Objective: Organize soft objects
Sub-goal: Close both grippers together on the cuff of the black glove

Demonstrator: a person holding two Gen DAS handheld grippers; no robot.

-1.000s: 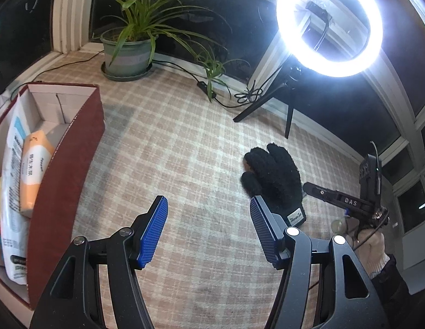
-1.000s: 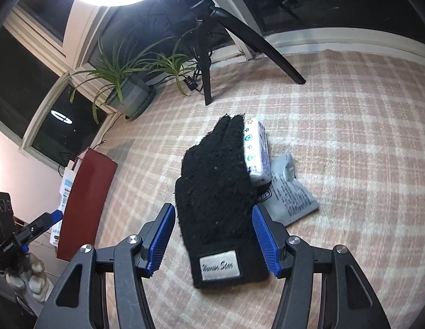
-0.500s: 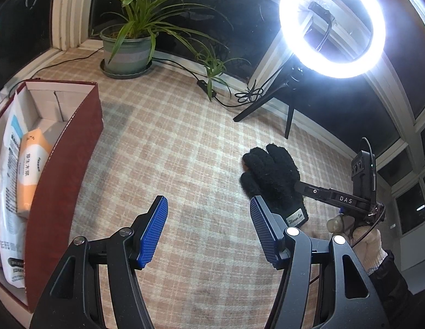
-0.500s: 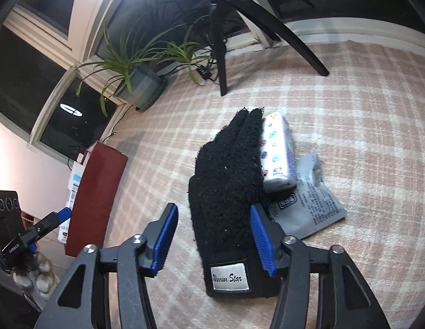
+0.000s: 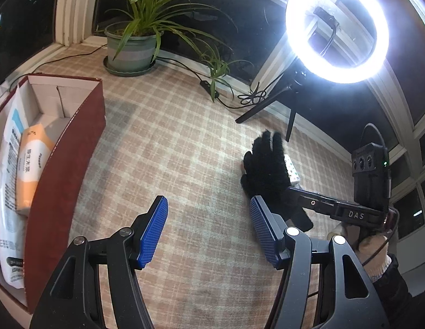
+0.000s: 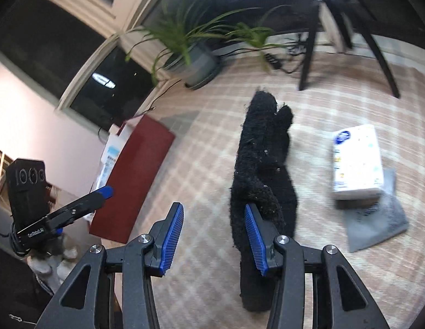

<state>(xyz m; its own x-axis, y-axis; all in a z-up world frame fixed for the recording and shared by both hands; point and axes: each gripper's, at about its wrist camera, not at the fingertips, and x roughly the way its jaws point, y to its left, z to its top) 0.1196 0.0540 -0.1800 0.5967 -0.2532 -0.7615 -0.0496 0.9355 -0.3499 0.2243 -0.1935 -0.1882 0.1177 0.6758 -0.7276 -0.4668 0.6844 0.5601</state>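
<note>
The right gripper (image 6: 213, 235), jaws closing, is snagging a black glove (image 6: 263, 164) on one finger; the left gripper (image 5: 205, 231) is hanging released.

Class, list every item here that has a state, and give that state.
Left hand-held gripper: open, empty.
Right hand-held gripper: closing, gap empty.
Black glove: bunched, draped over one blue finger.
Ring light: on.
Red box: open, packs inside.
Tissue pack: lying on grey pouch.

Plaid carpet (image 5: 185, 142), dark windows (image 5: 239, 13), lit ring light (image 5: 337, 26), potted plant (image 5: 133, 46)
</note>
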